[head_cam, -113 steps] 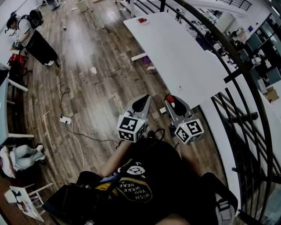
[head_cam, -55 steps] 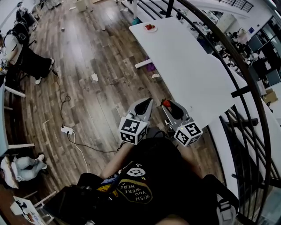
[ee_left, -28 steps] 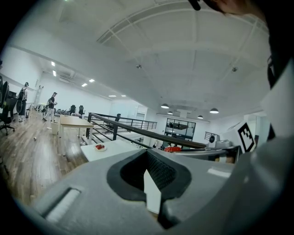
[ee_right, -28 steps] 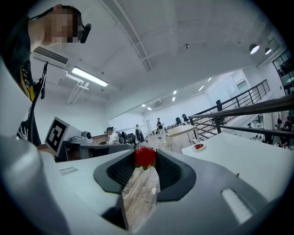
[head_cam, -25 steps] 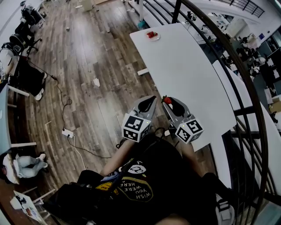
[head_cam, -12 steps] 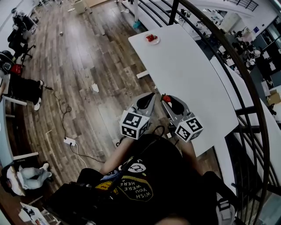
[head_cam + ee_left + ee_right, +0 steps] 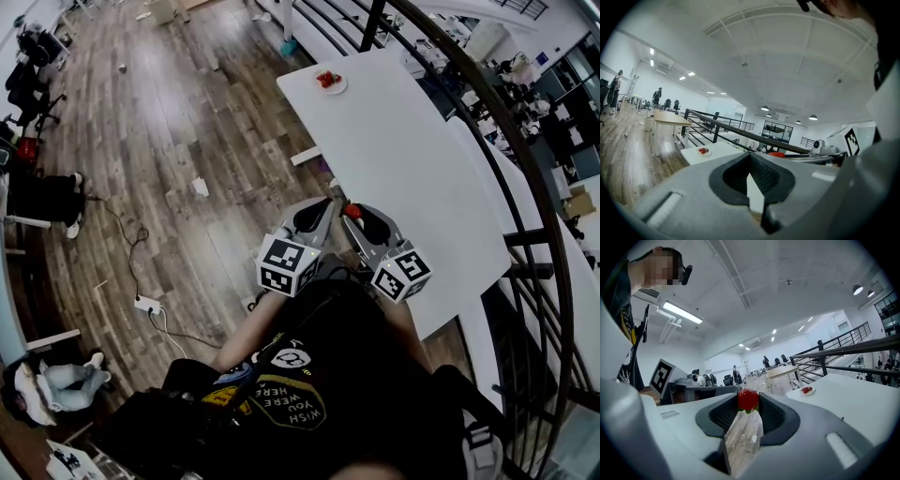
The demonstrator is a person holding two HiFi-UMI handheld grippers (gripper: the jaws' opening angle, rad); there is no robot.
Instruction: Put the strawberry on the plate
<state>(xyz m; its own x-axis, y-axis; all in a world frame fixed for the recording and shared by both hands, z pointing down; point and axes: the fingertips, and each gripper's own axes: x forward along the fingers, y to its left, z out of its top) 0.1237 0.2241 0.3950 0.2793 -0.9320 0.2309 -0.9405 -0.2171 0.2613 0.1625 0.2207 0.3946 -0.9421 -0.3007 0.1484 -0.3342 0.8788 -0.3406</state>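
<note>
The right gripper (image 7: 353, 216) clamps a strawberry (image 7: 748, 398); the left gripper (image 7: 322, 204) is closed (empty), the plate (image 7: 338, 87) well apart on the white table (image 7: 412, 169).

The long white table (image 7: 412, 169) is bare along its whole top, so the way from its near end to the small white plate (image 7: 330, 82) at the far left corner is free. The black metal railing (image 7: 375, 23) closes the far and right sides. The brown wooden floor (image 7: 187, 122) at the left lies open.
</note>
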